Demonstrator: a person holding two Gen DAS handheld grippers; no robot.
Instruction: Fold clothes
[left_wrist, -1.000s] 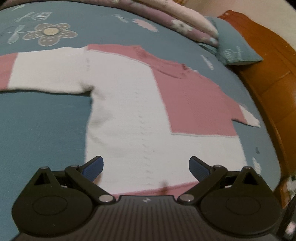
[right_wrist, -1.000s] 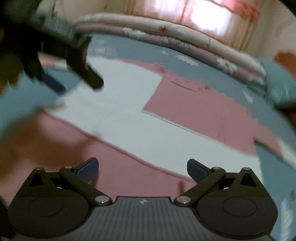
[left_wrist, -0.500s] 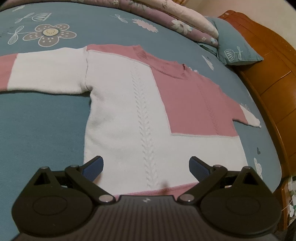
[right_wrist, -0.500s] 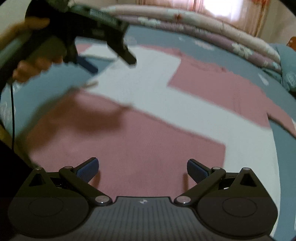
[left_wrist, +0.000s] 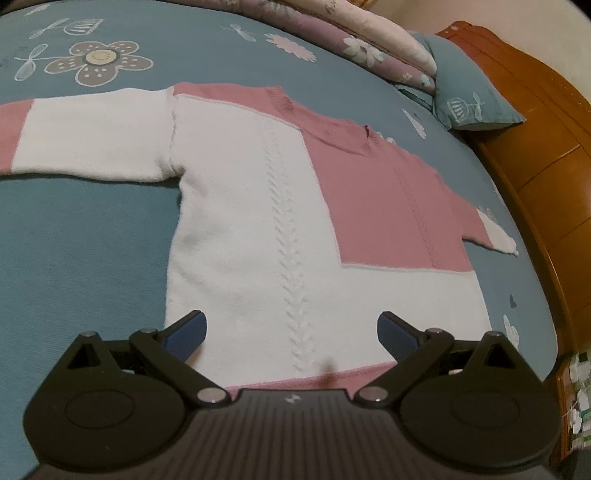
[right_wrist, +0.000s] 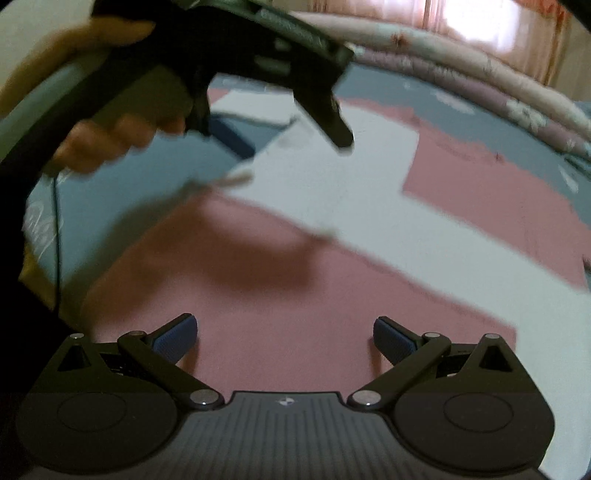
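Note:
A white and pink knitted sweater (left_wrist: 258, 221) lies flat, front up, on a blue flowered bedspread (left_wrist: 74, 240). One sleeve (left_wrist: 85, 136) stretches out to the left; the other, short in view, ends at the right (left_wrist: 495, 236). My left gripper (left_wrist: 291, 330) hovers open over the white lower body near the pink hem, empty. My right gripper (right_wrist: 284, 338) hangs open above the pink lower block of the sweater (right_wrist: 277, 295), also empty. The right wrist view is blurred and shows the left gripper's body (right_wrist: 266, 66) held by a hand (right_wrist: 110, 136) at upper left.
Rolled quilts (left_wrist: 351, 40) and a blue pillow (left_wrist: 469, 96) lie along the far side of the bed. A wooden headboard (left_wrist: 546, 166) rises at the right. Bare bedspread spreads left of the sweater's body.
My right gripper has swung left and lower over the pink hem block; the left gripper and hand now fill its upper left. The left gripper has barely moved.

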